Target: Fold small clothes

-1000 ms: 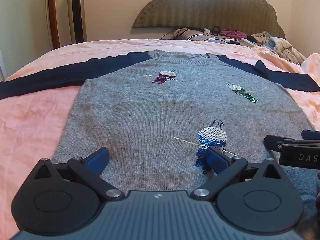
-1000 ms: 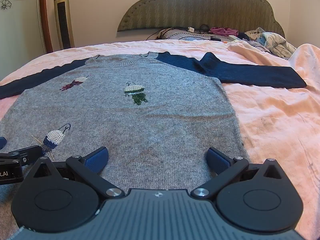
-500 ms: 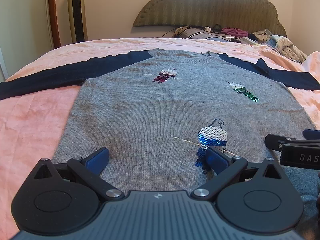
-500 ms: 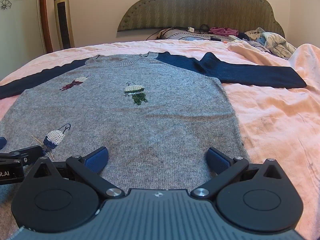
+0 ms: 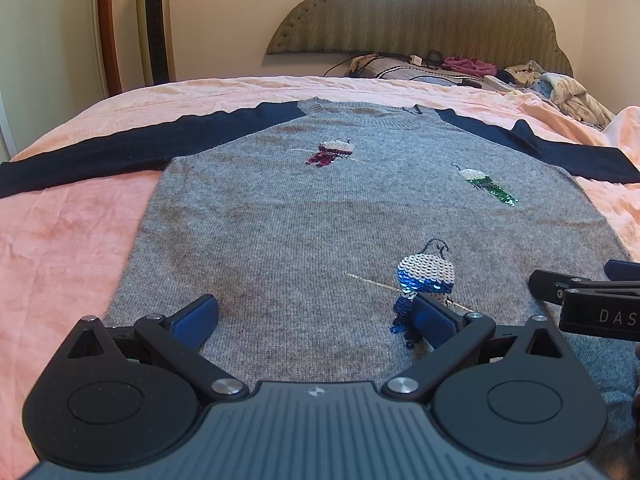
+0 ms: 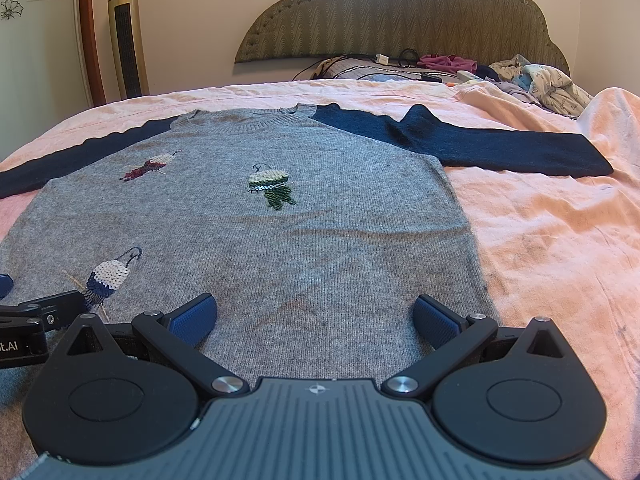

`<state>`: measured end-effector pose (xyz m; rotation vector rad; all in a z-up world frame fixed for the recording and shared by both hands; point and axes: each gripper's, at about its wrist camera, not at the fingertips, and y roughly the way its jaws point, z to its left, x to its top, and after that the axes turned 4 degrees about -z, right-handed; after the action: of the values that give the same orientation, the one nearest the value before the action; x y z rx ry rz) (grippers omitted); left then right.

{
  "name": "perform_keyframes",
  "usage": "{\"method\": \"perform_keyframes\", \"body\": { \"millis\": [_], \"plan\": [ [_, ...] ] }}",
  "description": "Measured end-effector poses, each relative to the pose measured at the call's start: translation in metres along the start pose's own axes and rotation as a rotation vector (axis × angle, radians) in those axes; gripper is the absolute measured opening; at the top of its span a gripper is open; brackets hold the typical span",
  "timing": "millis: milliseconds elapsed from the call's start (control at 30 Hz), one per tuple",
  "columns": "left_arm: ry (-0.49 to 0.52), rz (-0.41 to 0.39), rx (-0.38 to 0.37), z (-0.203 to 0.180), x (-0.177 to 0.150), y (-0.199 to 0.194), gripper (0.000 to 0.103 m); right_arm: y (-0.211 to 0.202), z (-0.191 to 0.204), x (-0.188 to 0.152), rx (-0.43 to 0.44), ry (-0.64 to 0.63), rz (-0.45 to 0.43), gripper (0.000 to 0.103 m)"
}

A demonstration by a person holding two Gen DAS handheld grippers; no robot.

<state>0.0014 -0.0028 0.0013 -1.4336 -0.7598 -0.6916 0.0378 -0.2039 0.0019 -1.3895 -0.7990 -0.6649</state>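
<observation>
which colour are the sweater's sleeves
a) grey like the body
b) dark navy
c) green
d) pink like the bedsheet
b: the sweater has a grey body, but both sleeves spread out flat on the pink bedsheet are dark navy.

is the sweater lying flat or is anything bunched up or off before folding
Mostly flat. The grey knit sweater with navy sleeves lies spread on the pink bedsheet, but its right-hand sleeve has a raised peak near the shoulder. Both the left gripper and right gripper are open.
</observation>
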Motion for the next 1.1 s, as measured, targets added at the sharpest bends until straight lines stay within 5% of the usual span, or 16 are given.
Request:
{"method": "perform_keyframes", "body": {
  "millis": [1100],
  "plan": [
    [0.004, -0.007, 0.003, -0.0002, -0.0005, -0.0006, 0.103, 0.0003, 0.0001, 0.0, 0.0, 0.0, 0.0, 0.103]
  ]
}}
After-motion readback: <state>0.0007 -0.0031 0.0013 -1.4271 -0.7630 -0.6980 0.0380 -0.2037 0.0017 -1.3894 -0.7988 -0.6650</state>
